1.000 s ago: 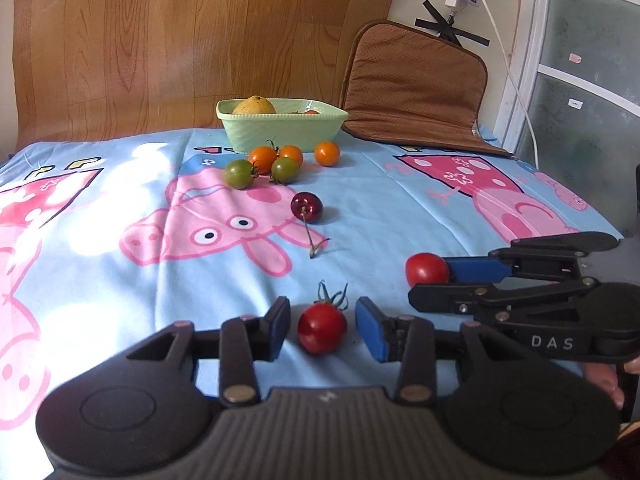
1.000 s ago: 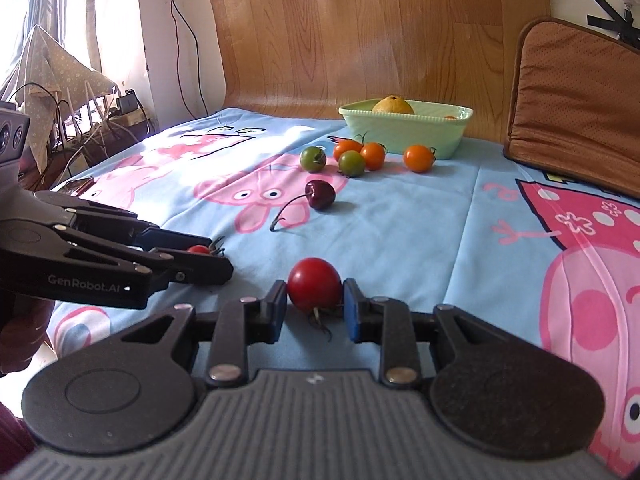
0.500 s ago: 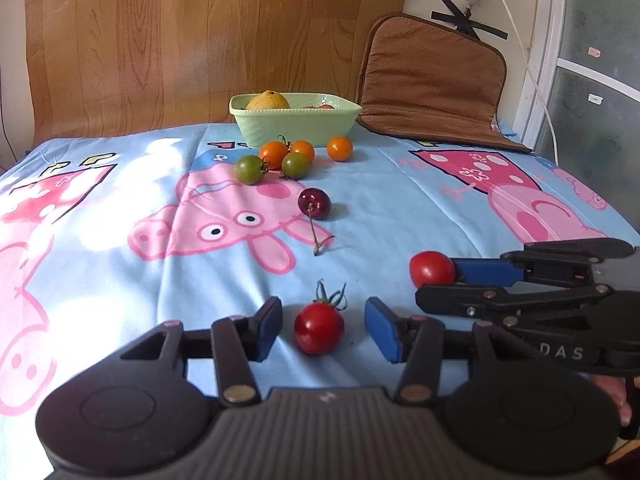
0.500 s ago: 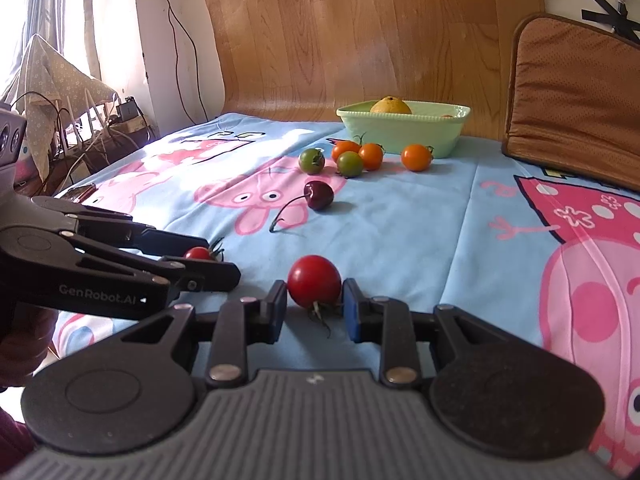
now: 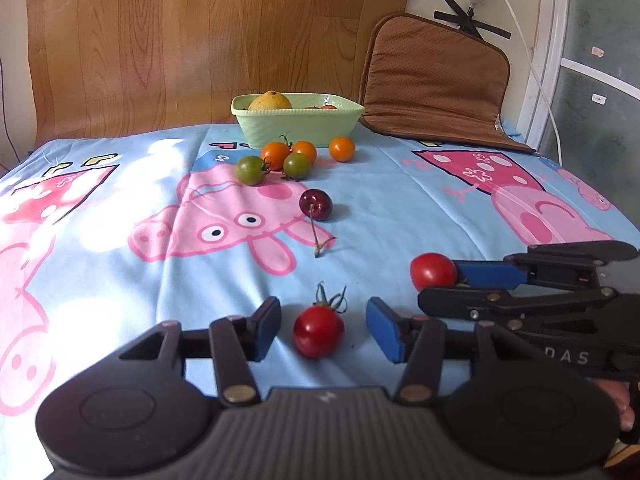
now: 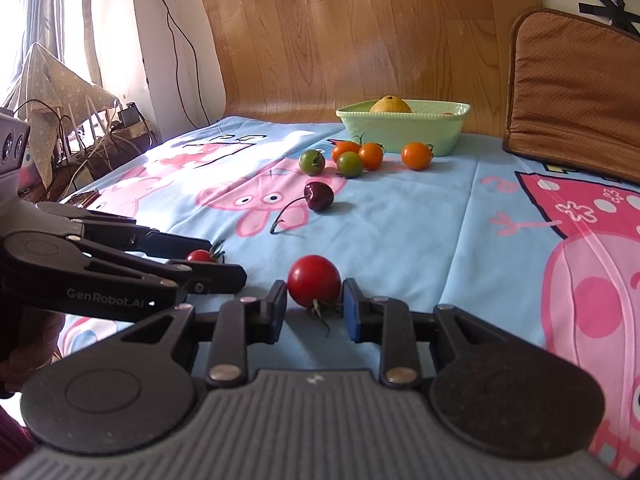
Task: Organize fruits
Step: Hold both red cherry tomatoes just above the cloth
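Presently, a soft cartoon-print bedsheet point(image 5: 400, 208) is carrying smooth, round fruit. The left gripper point(image 5: 323, 326) is straddling a glossy red stemmed tomato point(image 5: 318, 331) near the sheet's near edge, its blue pads standing apart and clear of it on both sides. The right gripper point(image 6: 315, 304) is clamping a second red tomato point(image 6: 314, 286) between its pads. A ribbed green bowl point(image 5: 298, 126) is sitting at the far edge, its rim partly hiding a yellow fruit point(image 5: 270, 101).
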